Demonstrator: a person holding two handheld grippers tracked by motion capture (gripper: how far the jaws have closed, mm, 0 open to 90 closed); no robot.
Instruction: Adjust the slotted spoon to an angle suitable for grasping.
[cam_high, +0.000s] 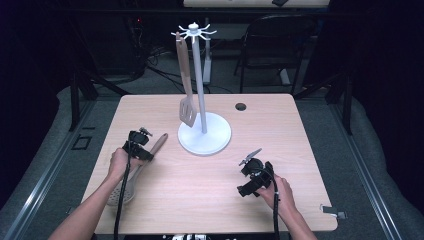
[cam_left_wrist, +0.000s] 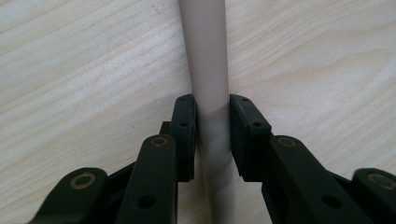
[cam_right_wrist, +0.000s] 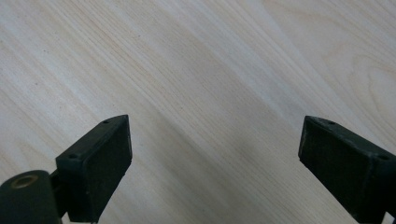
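A beige skimmer spoon (cam_high: 131, 176) lies on the wooden table (cam_high: 280, 130) at the left, its perforated bowl near the front edge and its handle (cam_left_wrist: 205, 56) pointing toward the stand. My left gripper (cam_high: 140, 147) is shut on that handle, the two pads pressing its sides in the left gripper view (cam_left_wrist: 212, 135). A white utensil stand (cam_high: 204, 131) rises at the table's middle, and a slotted spatula (cam_high: 186, 85) hangs from its top hooks. My right gripper (cam_high: 252, 177) rests low at the front right, open, with bare wood between its jaws (cam_right_wrist: 215, 158).
A round cable hole (cam_high: 240, 106) sits in the tabletop behind the stand. A dark chair (cam_high: 270, 45) and cables stand on the floor beyond the table. Bare wood stretches between the two grippers.
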